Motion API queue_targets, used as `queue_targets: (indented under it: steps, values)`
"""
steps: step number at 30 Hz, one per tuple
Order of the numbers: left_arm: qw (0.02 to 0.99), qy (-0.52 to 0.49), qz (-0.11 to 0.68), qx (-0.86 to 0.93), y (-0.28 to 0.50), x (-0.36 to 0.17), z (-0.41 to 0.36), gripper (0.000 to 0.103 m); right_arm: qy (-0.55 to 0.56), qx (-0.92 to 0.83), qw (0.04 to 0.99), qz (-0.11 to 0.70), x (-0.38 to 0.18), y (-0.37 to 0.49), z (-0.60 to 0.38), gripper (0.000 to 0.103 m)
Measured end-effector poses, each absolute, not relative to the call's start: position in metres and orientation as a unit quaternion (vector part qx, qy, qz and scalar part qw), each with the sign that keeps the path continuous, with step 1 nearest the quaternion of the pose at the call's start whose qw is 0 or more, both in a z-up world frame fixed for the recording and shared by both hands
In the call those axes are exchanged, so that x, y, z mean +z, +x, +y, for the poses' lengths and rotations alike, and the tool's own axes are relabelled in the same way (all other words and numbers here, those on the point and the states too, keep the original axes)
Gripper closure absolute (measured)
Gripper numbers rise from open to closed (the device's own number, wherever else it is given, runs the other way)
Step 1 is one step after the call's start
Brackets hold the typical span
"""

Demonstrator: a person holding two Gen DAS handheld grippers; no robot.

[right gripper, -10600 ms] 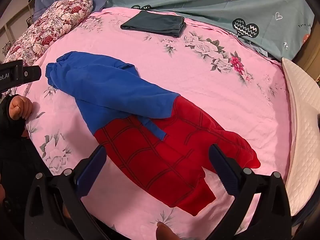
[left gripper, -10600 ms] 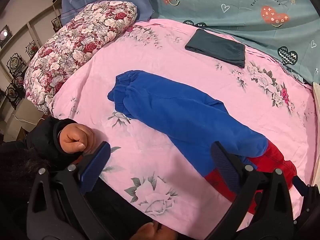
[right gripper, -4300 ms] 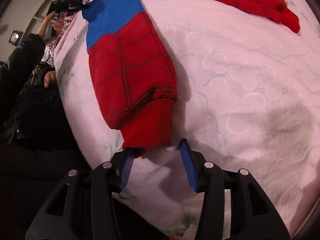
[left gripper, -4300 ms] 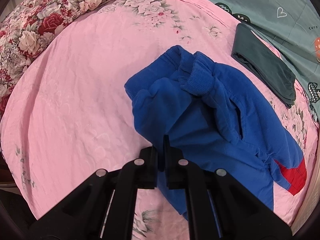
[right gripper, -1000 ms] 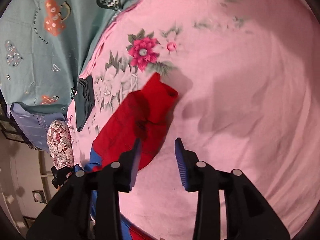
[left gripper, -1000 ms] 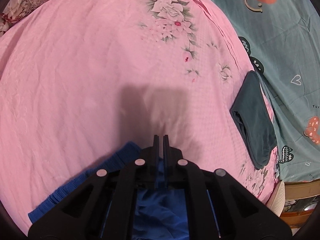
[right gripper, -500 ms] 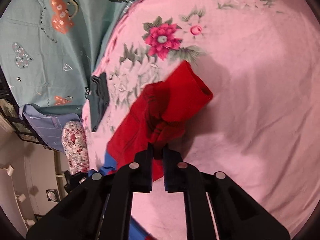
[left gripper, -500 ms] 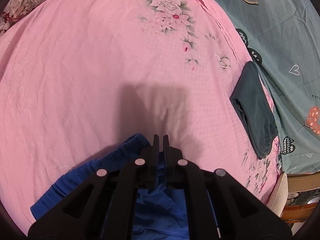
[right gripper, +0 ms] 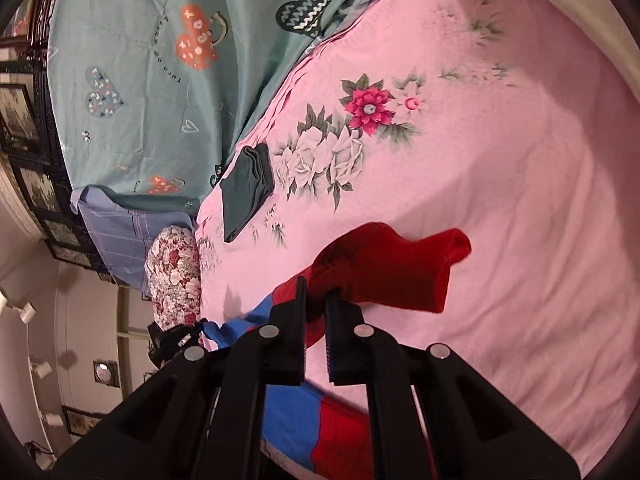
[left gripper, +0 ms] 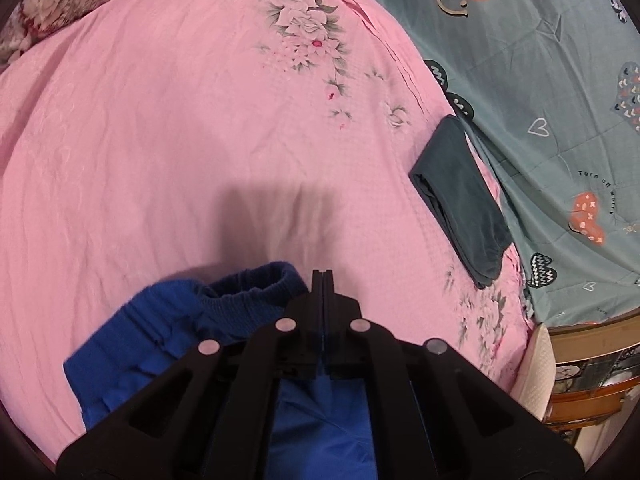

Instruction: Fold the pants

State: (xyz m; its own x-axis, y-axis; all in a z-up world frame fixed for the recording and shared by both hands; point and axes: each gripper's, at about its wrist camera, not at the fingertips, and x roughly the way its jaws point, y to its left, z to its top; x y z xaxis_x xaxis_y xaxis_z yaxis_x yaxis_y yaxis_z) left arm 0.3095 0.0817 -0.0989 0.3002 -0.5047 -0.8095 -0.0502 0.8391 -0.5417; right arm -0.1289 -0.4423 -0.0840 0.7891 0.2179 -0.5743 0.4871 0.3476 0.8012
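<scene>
Pants [left gripper: 168, 328] stretched lengthwise between the two tongs over the pink bed [left gripper: 160, 140]: blue waistband end pinched in the left tongs [left gripper: 322, 280], jaws pressed flat together; red cuff end [right gripper: 384, 276] clamped in the right tongs [right gripper: 314, 296], jaws narrowed on the cloth. Long axis running tongs to tongs, each hand at its own end, likely ready to bring cuffs toward waistband. Folded dark garment [left gripper: 460, 200] well apart

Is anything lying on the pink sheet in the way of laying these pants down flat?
Nothing visible blocks them. The left tool grips the blue waistband, the right tool the red leg. The folded dark garment lies apart, near the pink sheet's edge.
</scene>
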Motion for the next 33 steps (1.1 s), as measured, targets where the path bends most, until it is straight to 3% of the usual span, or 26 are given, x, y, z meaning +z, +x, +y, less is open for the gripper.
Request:
queue_targets:
  steps: [5,12,15,18,23,29,33]
  values:
    - [0.771,-0.250,0.565,-0.155,0.297,-0.099,0.085,0.103,0.581,-0.108,0.744,0.311,-0.093,-0.132,-0.452,0.097]
    - [0.796,-0.248,0.540,-0.120,0.382,-0.117,0.062,0.103,0.593,-0.159,0.746,0.259,-0.102,-0.074,-0.530,0.098]
    - [0.782,-0.255,0.557,-0.114,0.392,-0.127,0.059,0.103,0.572,-0.180,0.745,0.294,-0.112,-0.042,-0.556,0.098]
    - [0.785,-0.221,0.554,-0.168,0.354,-0.101,0.057,0.103,0.507,-0.161,0.781,0.325,-0.094,-0.044,-0.538,0.098]
    - [0.782,-0.173,0.578,-0.158,0.279,-0.077,0.071,0.059,0.360,-0.140,0.820,0.423,-0.091,-0.065,-0.477,0.094]
    - [0.777,-0.183,0.587,-0.134,0.244,-0.076,0.059,0.052,0.363,-0.104,0.812,0.445,-0.103,-0.082,-0.442,0.094]
    - [0.780,-0.181,0.593,-0.084,0.232,-0.077,0.060,0.054,0.375,-0.110,0.811,0.435,-0.098,-0.095,-0.438,0.094]
